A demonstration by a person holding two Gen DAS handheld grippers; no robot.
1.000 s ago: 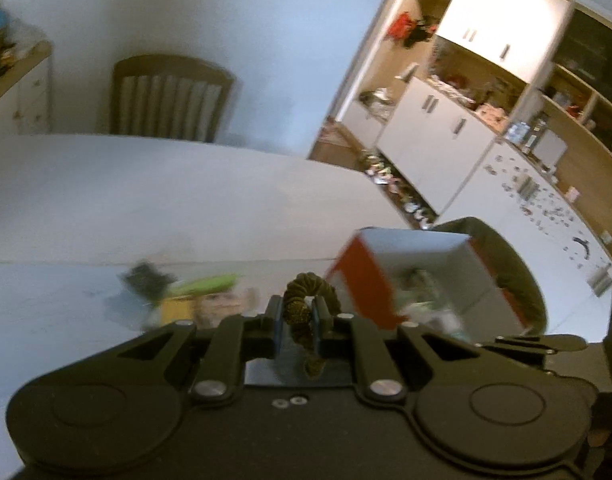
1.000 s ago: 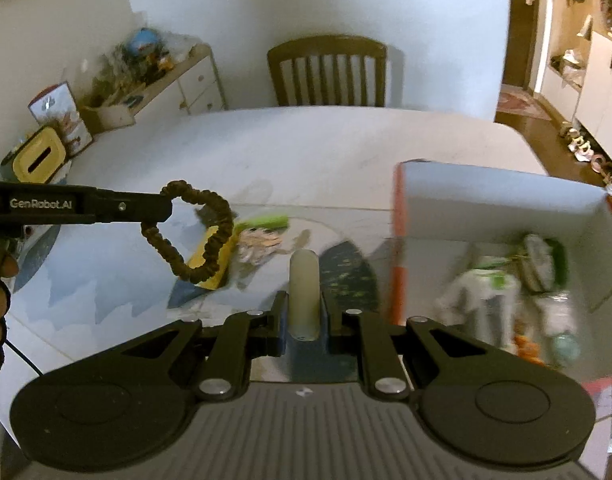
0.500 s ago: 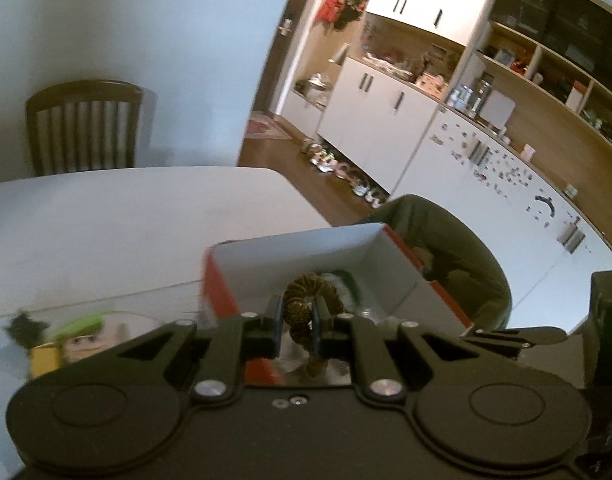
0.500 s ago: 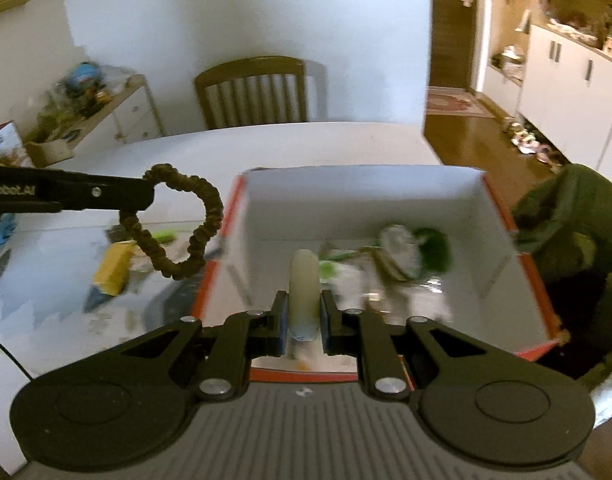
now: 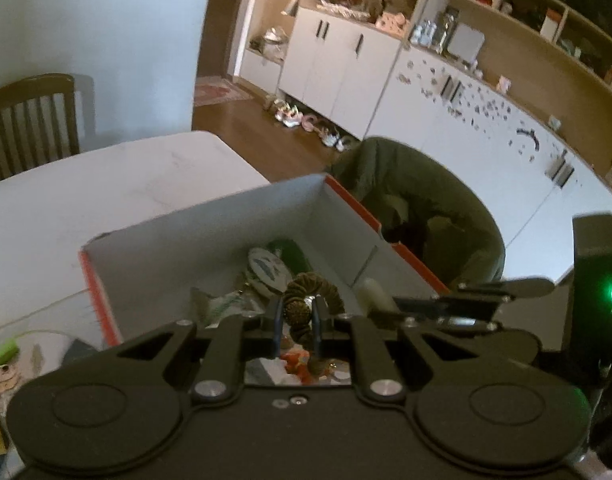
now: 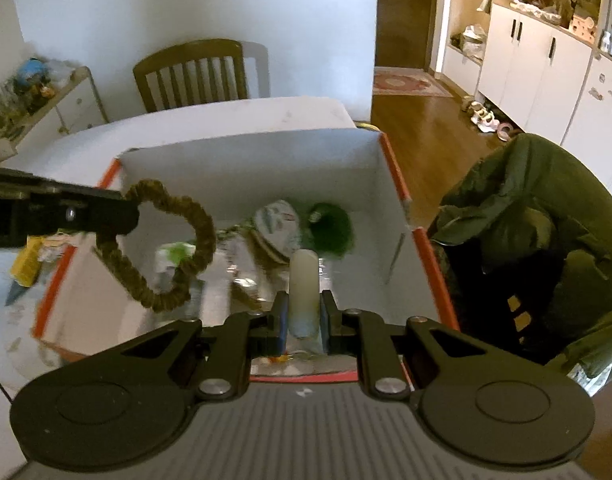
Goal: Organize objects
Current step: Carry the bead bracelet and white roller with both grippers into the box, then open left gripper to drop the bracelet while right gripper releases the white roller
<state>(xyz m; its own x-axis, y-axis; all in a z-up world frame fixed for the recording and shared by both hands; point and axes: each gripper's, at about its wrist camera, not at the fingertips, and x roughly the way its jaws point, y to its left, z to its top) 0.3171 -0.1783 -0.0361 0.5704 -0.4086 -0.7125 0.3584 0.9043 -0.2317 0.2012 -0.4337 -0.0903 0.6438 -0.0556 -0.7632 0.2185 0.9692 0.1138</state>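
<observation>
1. Partly hidden, the box's [image 6: 242,152] jumbled contents blur together behind both tools
2. Over the box, the left gripper [image 5: 297,316] is clamped on a brown scrunchie [image 6: 166,240]
3. Above the box too, the right gripper [image 6: 304,316] pinches a pale tube [image 6: 304,280]

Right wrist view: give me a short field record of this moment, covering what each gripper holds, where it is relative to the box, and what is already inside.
left gripper: shut on brown scrunchie, over the box's left side
right gripper: shut on pale tube, over the box's near edge
box: white inside, orange rim, open top, on white table
box contents: green fluffy item, round patterned item, other items blurred
</observation>
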